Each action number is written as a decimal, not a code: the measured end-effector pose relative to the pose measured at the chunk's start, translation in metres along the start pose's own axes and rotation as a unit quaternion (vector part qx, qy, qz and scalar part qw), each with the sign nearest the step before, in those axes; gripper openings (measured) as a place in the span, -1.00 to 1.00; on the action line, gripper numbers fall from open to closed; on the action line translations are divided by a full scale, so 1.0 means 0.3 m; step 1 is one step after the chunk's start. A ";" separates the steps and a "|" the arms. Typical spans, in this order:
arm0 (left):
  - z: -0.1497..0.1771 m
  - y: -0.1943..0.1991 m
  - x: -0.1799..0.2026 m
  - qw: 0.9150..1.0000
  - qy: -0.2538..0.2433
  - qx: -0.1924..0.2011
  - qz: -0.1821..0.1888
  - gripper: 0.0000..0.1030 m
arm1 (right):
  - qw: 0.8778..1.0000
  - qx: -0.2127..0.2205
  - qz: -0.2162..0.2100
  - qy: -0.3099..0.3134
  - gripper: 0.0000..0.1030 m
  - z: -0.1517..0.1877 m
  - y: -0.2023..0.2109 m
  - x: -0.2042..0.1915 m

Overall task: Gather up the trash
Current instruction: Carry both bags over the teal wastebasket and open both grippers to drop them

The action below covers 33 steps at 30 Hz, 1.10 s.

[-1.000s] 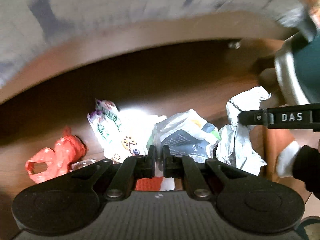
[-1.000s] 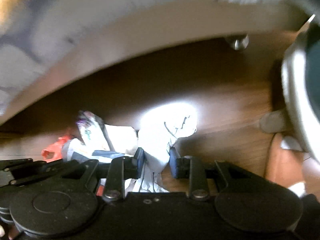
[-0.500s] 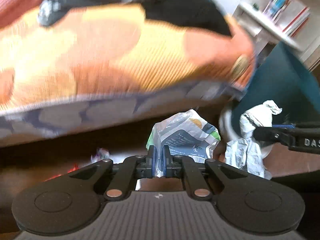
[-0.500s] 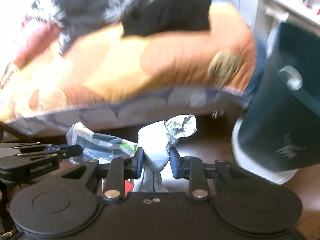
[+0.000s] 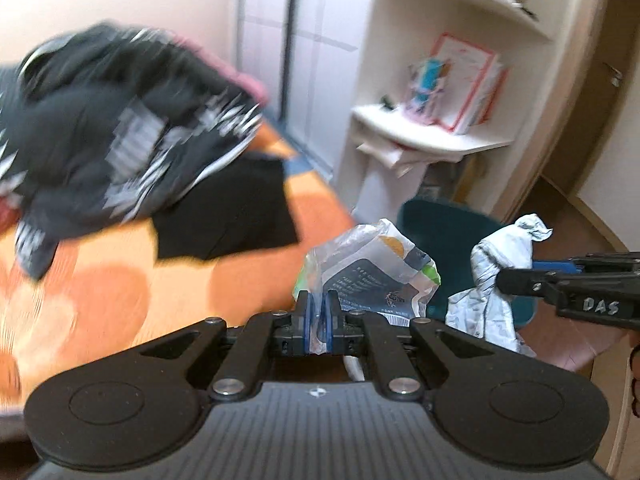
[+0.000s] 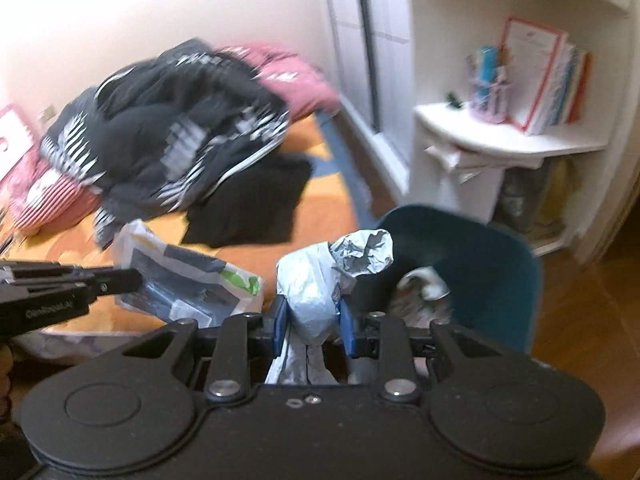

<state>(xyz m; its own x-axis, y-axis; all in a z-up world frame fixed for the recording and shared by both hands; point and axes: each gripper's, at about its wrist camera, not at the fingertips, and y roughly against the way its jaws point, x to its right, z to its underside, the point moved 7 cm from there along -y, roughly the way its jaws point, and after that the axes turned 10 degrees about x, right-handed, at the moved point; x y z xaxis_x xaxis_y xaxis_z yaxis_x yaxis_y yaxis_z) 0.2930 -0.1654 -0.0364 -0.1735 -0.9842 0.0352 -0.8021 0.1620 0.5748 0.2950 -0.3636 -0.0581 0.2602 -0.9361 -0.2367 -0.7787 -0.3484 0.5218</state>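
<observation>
My left gripper (image 5: 318, 316) is shut on a clear plastic wrapper with dark blue print (image 5: 370, 276) and holds it up in the air. My right gripper (image 6: 313, 326) is shut on a crumpled white and silver wrapper (image 6: 320, 280), also lifted. Each shows in the other view: the white wrapper (image 5: 500, 276) at the right of the left wrist view, the plastic wrapper (image 6: 180, 280) at the left of the right wrist view. A dark teal trash bin (image 6: 492, 280) stands just ahead of the right gripper, open, with crumpled trash inside (image 6: 420, 292). The bin (image 5: 444, 236) is behind both wrappers in the left wrist view.
A bed with an orange cover (image 6: 280, 216) carries a heap of black and white clothes (image 6: 172, 136) and a pink pillow (image 6: 296, 76). A white corner shelf (image 6: 508, 140) with books stands behind the bin. Brown wooden floor (image 6: 580, 320) lies to the right.
Both grippers rose from the floor under the bed with their wrappers and now face the bed top, the shelf and the open bin. The trash left on the floor is out of view.
</observation>
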 end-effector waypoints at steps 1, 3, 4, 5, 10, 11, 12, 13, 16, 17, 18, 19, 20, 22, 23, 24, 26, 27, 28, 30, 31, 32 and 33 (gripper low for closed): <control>-0.032 -0.018 0.040 1.000 -0.011 0.005 0.004 -0.88 | 1.000 0.005 0.007 -0.001 -0.48 -0.013 0.002 0.032; -0.087 -0.051 0.112 0.999 -0.029 0.011 0.013 -0.87 | 1.000 0.010 0.017 -0.010 -0.48 -0.035 0.004 0.099; -0.108 -0.070 0.142 0.999 -0.035 0.013 0.016 -0.87 | 1.000 0.011 0.021 -0.014 -0.48 -0.040 -0.001 0.125; -0.125 -0.089 0.171 0.999 -0.042 0.013 0.020 -0.87 | 0.999 0.011 0.026 -0.019 -0.48 -0.045 -0.009 0.154; -0.165 -0.209 0.309 0.996 -0.081 0.004 0.035 -0.87 | 0.999 0.004 0.046 -0.027 -0.48 -0.048 -0.055 0.258; -0.166 -0.235 0.329 0.995 -0.089 0.002 0.036 -0.87 | 0.998 0.002 0.049 -0.027 -0.48 -0.045 -0.063 0.272; -0.163 -0.267 0.350 0.995 -0.096 -0.003 0.037 -0.87 | 0.998 -0.002 0.051 -0.026 -0.48 -0.042 -0.081 0.288; -0.158 -0.293 0.366 0.994 -0.100 -0.009 0.039 -0.87 | 0.998 -0.005 0.053 -0.025 -0.48 -0.037 -0.095 0.298; -0.133 -0.364 0.401 0.992 -0.116 -0.024 0.041 -0.87 | 0.998 -0.016 0.059 -0.022 -0.48 -0.022 -0.142 0.329; -0.121 -0.384 0.409 0.992 -0.120 -0.029 0.041 -0.87 | 0.998 -0.019 0.060 -0.021 -0.47 -0.017 -0.157 0.337; -0.106 -0.409 0.419 0.991 -0.124 -0.036 0.042 -0.87 | 0.998 -0.024 0.062 -0.020 -0.47 -0.008 -0.171 0.345; -0.093 -0.429 0.426 0.990 -0.128 -0.041 0.042 -0.87 | 0.997 -0.029 0.064 -0.018 -0.47 0.001 -0.188 0.353; -0.077 -0.450 0.434 0.989 -0.134 -0.047 0.044 -0.87 | 0.997 -0.033 0.067 -0.017 -0.47 0.010 -0.202 0.360; -0.043 -0.485 0.447 0.987 -0.146 -0.058 0.044 -0.87 | 0.997 -0.041 0.070 -0.015 -0.47 0.030 -0.231 0.376; -0.032 -0.498 0.449 0.986 -0.149 -0.063 0.044 -0.87 | 0.996 -0.044 0.070 -0.017 -0.47 0.036 -0.243 0.380; -0.016 -0.516 0.453 0.985 -0.151 -0.070 0.044 -0.87 | 0.996 -0.048 0.070 -0.019 -0.47 0.047 -0.256 0.388; 0.012 -0.545 0.460 0.983 -0.156 -0.083 0.044 -0.87 | 0.996 -0.054 0.070 -0.024 -0.43 0.064 -0.275 0.397; 0.025 -0.559 0.462 0.983 -0.158 -0.089 0.042 -0.87 | 0.996 -0.056 0.070 -0.026 -0.42 0.073 -0.285 0.402; 0.043 -0.576 0.465 0.981 -0.161 -0.097 0.039 -0.87 | 0.995 -0.060 0.074 -0.030 -0.41 0.082 -0.295 0.409; 0.072 -0.604 0.475 0.979 -0.168 -0.112 0.036 -0.87 | 0.994 -0.064 0.077 -0.039 -0.41 0.096 -0.309 0.422; 0.085 -0.613 0.478 0.978 -0.169 -0.117 0.035 -0.87 | 0.994 -0.065 0.076 -0.045 -0.40 0.105 -0.314 0.427; 0.094 -0.619 0.480 0.978 -0.167 -0.121 0.035 -0.87 | 0.994 -0.066 0.076 -0.050 -0.40 0.111 -0.315 0.432; 0.103 -0.625 0.482 0.978 -0.164 -0.125 0.037 -0.87 | 0.993 -0.068 0.077 -0.055 -0.39 0.120 -0.315 0.436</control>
<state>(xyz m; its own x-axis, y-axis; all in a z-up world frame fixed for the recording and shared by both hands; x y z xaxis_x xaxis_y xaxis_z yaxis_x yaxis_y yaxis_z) 0.4005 -0.3358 -0.1644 -0.4334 -0.8876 -0.1562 -0.6222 0.1693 0.7643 0.3820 -0.4513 -0.1680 0.0742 -0.9705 -0.2293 -0.7183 -0.2115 0.6628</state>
